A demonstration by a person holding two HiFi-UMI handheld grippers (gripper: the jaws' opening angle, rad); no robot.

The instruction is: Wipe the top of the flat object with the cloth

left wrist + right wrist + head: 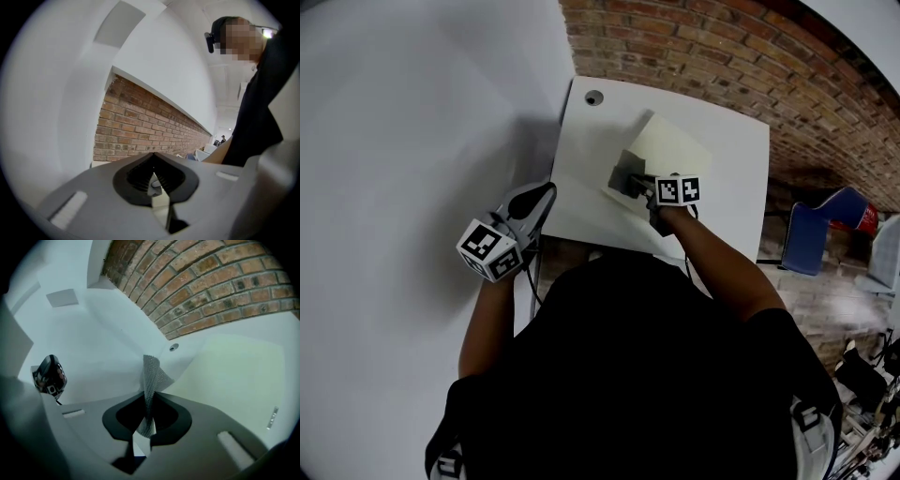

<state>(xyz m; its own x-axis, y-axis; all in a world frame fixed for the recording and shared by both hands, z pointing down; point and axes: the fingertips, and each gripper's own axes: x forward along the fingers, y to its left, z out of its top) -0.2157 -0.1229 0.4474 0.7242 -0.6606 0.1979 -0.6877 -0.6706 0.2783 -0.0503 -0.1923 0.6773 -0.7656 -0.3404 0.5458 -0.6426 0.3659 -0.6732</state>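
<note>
The right tongs (pixel 148 426) are closed on a grey mesh cloth (pixel 153 375): in the right gripper view the fabric is pinched between the two jaws and stands up out of them in a folded flap. In the head view these right tongs (pixel 628 182) reach in from the table's near edge, and the cloth (pixel 625 170) sits on the near-left corner of the flat object (pixel 671 150), touching its top. The flat object is a pale yellow-green sheet that lies about the middle of the table (pixel 727 202), turned cornerwise to the table's edges; in the right gripper view its top (pixel 236 376) fills the space to the right of the cloth.

The left tongs (pixel 157 188) are closed with nothing between them, and they point away from the table at a brick wall (pixel 136 129). In the head view the left tongs (pixel 544 195) hang at the table's left edge, close to its near-left corner and well apart from the cloth.

A round hole (pixel 594 97) sits in the table's far-left corner
</note>
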